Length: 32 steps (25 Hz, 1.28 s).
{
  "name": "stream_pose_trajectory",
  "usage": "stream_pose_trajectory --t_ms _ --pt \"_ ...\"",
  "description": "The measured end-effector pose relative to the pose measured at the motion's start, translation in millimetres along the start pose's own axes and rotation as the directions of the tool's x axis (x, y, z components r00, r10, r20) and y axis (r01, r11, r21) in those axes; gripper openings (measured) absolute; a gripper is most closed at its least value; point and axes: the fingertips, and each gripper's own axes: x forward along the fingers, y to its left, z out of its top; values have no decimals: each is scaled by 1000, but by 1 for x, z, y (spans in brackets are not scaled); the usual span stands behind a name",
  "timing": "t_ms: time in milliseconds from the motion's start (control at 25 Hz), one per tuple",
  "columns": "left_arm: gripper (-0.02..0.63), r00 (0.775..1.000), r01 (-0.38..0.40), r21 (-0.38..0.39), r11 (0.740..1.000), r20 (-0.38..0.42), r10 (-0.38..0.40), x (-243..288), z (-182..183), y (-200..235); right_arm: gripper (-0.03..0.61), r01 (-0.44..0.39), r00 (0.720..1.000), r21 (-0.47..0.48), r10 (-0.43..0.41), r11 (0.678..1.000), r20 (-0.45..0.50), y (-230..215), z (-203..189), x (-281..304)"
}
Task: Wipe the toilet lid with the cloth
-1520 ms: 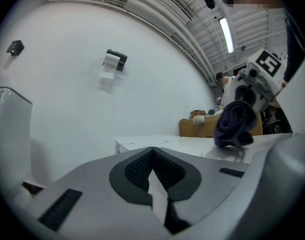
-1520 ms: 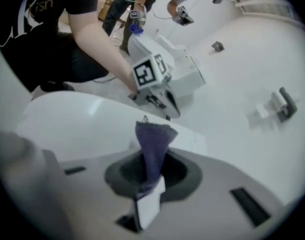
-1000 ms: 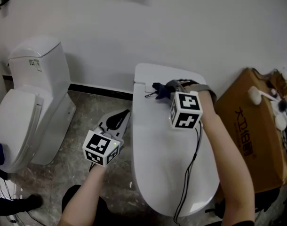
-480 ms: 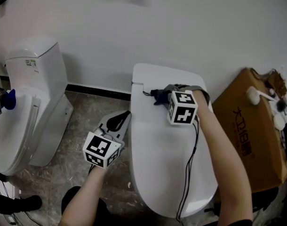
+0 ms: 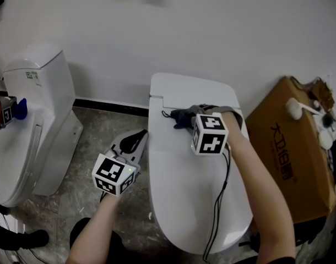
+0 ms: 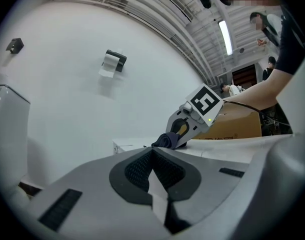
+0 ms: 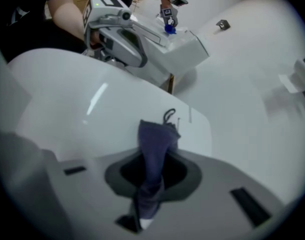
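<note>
The white toilet lid [image 5: 184,202] lies closed in the middle of the head view. My right gripper [image 5: 184,116] rests on its back part, shut on a dark blue cloth [image 5: 178,117] that is pressed onto the lid. In the right gripper view the cloth [image 7: 155,144] hangs bunched between the jaws over the lid [image 7: 82,99]. My left gripper [image 5: 136,138] hovers off the lid's left side above the floor, shut and holding nothing. The left gripper view shows its pads [image 6: 137,171] closed together, with the right gripper [image 6: 185,129] and the cloth [image 6: 165,140] beyond them.
A second white toilet [image 5: 33,114] stands at the left, with someone else's gripper holding a blue cloth [image 5: 11,110] over it. A cardboard box [image 5: 292,158] stands right of the lid. A black cable [image 5: 218,197] trails across the lid. A paper holder [image 6: 112,63] hangs on the wall.
My right gripper has drawn the cloth a little toward me along the back of the lid. The other gripper at far left rose onto the second toilet. My left gripper barely moved.
</note>
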Motion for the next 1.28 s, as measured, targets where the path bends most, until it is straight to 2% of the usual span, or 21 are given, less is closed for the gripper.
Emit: stream_pose_trajectory --t_ms 280,1280 --pt "15 1000 4 4 1000 -6 -4 3 -4 -2 63 -25 1000 4 25 1000 5 18 4 -9" --pt "15 1000 19 20 1000 -13 -18 4 -2 -11 63 -21 1000 4 21 1000 15 76 23 -49"
